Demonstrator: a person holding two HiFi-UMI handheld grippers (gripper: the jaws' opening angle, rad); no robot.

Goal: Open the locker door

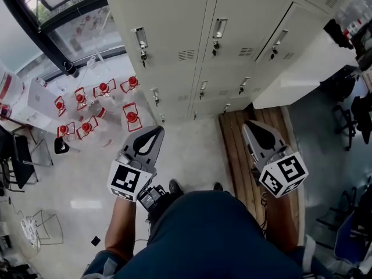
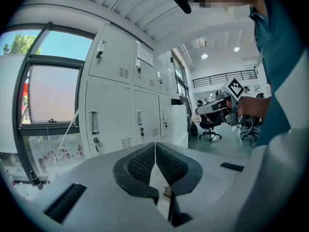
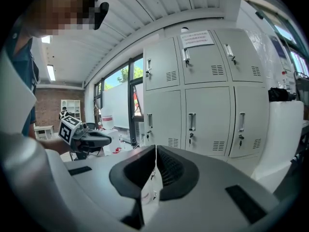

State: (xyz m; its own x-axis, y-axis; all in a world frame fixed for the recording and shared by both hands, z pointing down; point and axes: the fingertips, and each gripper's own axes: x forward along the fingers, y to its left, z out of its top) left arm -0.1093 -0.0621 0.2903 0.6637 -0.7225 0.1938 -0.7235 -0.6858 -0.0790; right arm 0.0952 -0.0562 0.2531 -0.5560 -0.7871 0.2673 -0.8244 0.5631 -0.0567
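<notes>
left gripper has its jaws pressed together with nothing between them. right gripper is likewise closed and empty. both point toward the grey lockers, well apart from them. every locker door is shut.

An office-like workspace: grey metal lockers, swivel chairs (farther back) and a tall window.
</notes>
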